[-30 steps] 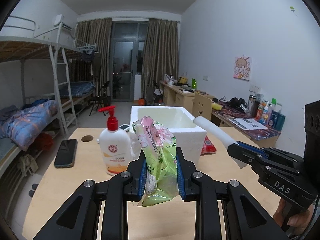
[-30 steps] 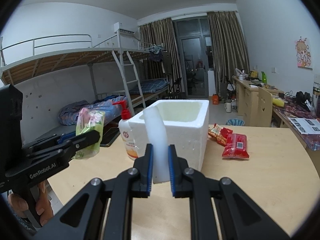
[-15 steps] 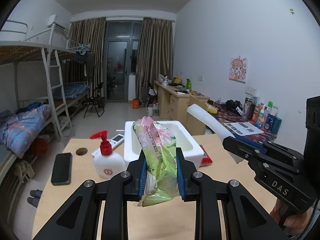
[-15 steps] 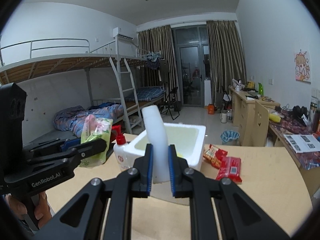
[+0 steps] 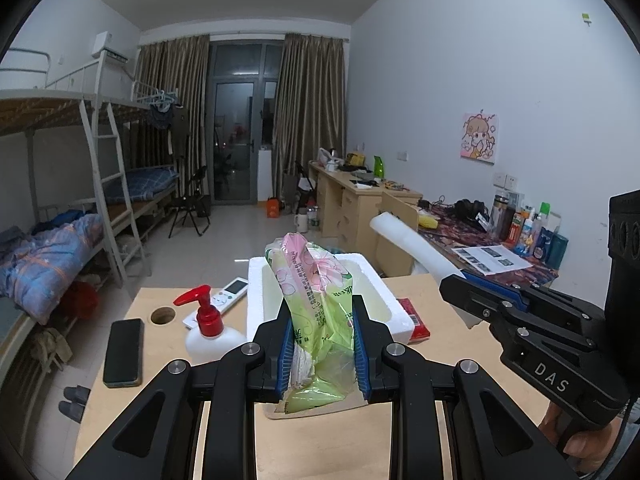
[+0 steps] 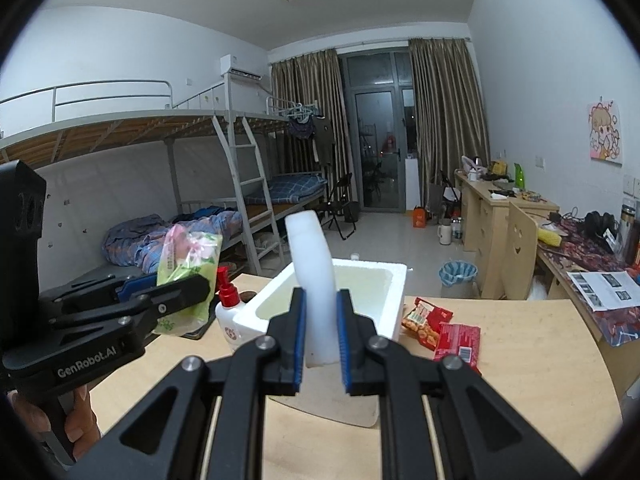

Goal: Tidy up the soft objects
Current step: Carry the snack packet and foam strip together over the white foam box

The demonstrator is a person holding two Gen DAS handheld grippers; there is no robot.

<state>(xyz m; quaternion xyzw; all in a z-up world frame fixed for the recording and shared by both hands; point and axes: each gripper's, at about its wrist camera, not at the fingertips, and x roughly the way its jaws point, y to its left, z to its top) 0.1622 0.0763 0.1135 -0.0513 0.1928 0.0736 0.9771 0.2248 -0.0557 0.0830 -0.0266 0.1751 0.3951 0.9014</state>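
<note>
A soft green-and-pink plastic tissue pack point(image 5: 316, 300) is held clamped in the left gripper point(image 5: 322, 354), raised above the near edge of the open white foam box point(image 5: 384, 292). A light white foam strip point(image 6: 316, 276) is pinched low down by the right gripper point(image 6: 321, 344), over the box's near wall. Both would likely yield under pressure; the crinkly pack may slip, so a mid-body hold is judged safest.

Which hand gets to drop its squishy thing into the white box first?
Probably the left. The left gripper holds the green tissue pack lined up right before the foam box opening. The right gripper holds the white foam piece slightly off to the side.
</note>
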